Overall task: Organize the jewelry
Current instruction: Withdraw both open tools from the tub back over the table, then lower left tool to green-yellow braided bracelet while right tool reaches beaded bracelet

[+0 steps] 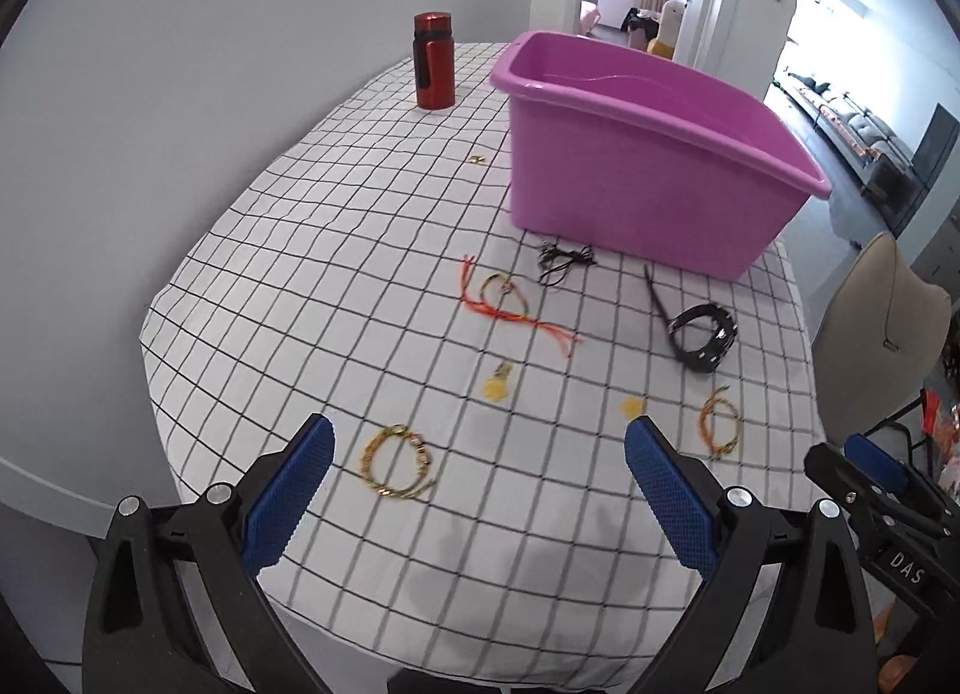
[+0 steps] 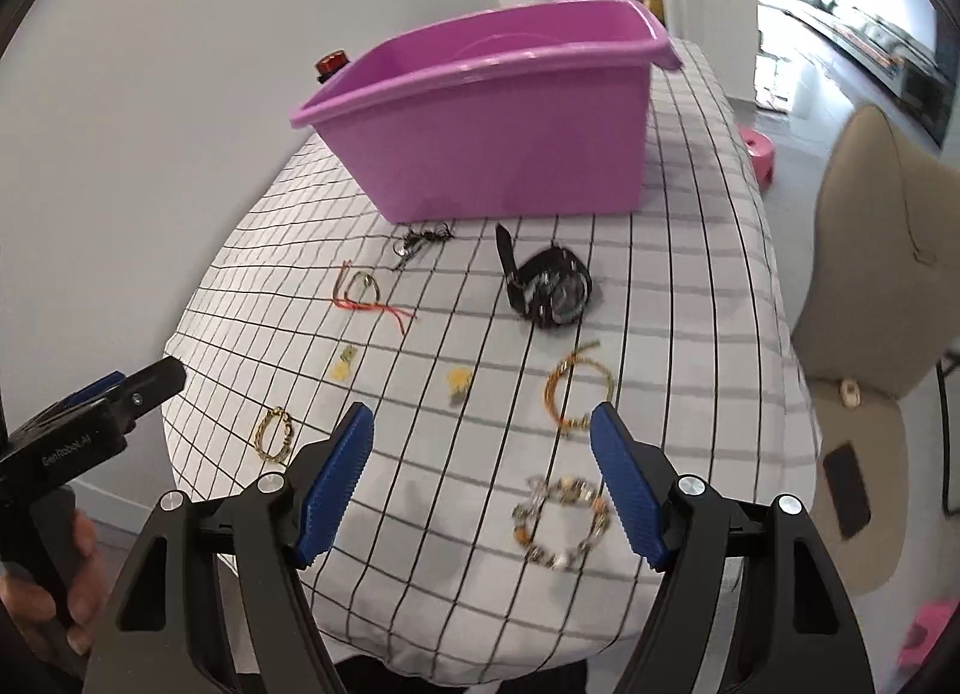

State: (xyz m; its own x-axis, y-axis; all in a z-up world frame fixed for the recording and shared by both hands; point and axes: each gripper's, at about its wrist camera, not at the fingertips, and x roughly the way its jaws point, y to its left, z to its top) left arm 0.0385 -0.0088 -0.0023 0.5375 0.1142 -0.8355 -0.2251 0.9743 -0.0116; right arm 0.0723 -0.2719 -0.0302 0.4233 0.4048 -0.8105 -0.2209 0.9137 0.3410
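From my left wrist, a table under a white cloth (image 1: 360, 250) with a black grid runs ahead of my fingers to a pale wall. A doorway opens at the far right, and a beige chair (image 1: 882, 334) stands off the right edge. My left gripper (image 1: 480, 448) is spread wide and holds nothing. Between its pads, nearer the left one, lies a gold chain (image 1: 396, 463). Past my tips sit two small yellow charms (image 1: 497, 385). Further ahead lie an orange cord (image 1: 510, 304), a thin black cord (image 1: 561, 262) and a black watch (image 1: 702, 337). Just outside my right pad is a gold-orange bracelet (image 1: 720, 424). A purple tub (image 1: 648, 171) stands beyond them all, with a red bottle (image 1: 433, 60) to its left.

From my right wrist the same cloth fills the view, with the chair to my right. My right gripper (image 2: 480, 427) is also spread wide and empty. A beaded bracelet (image 2: 561, 523) lies between the pads, close to the right one. The gold-orange bracelet sits just past my right tip. The watch and tub lie further ahead. My left hand (image 2: 60, 592) holds the other gripper at the far left.
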